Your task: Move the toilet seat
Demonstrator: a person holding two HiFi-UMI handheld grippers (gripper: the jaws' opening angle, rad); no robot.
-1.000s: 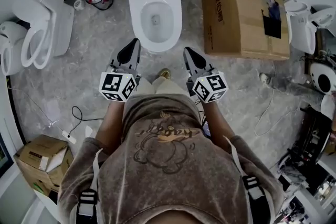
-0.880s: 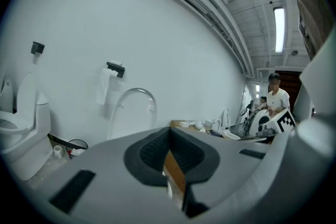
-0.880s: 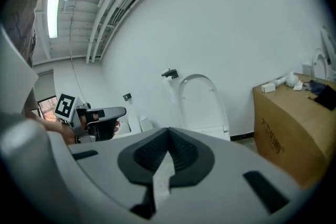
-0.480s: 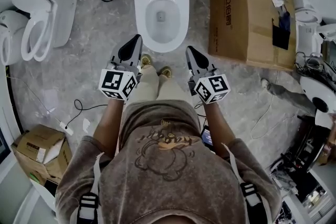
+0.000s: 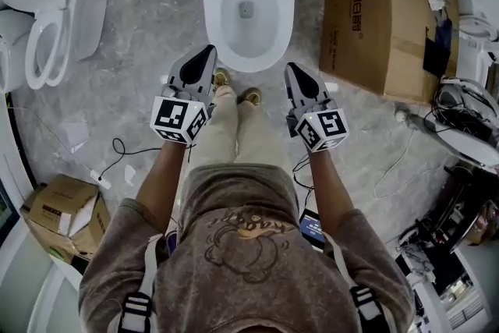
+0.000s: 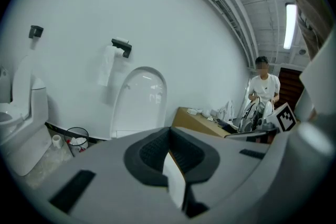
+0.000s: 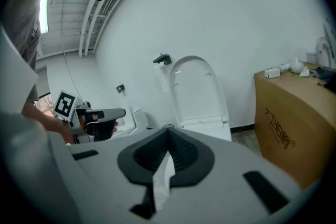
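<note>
Both tongs are pressed fully shut and hold nothing: the left gripper [image 5: 204,58] and the right gripper [image 5: 295,74] sit side by side, aimed forward and slightly down. Ahead of them the glossy white oval plastic toilet seat [image 7: 195,92] stands raised, leaning back towards the pale wall [image 7: 236,18]. I cannot tell ring from cover. It looks stiff, fairly light and slippery, and it turns on a hinge at its base. Left to fall, it would probably slam. The free top edge, or a side edge high up, seems the best place to pinch it, and for that the jaws must open first. It is well apart from both tips, roughly centred between them, beyond the white ceramic toilet bowl [image 5: 212,12].
</note>
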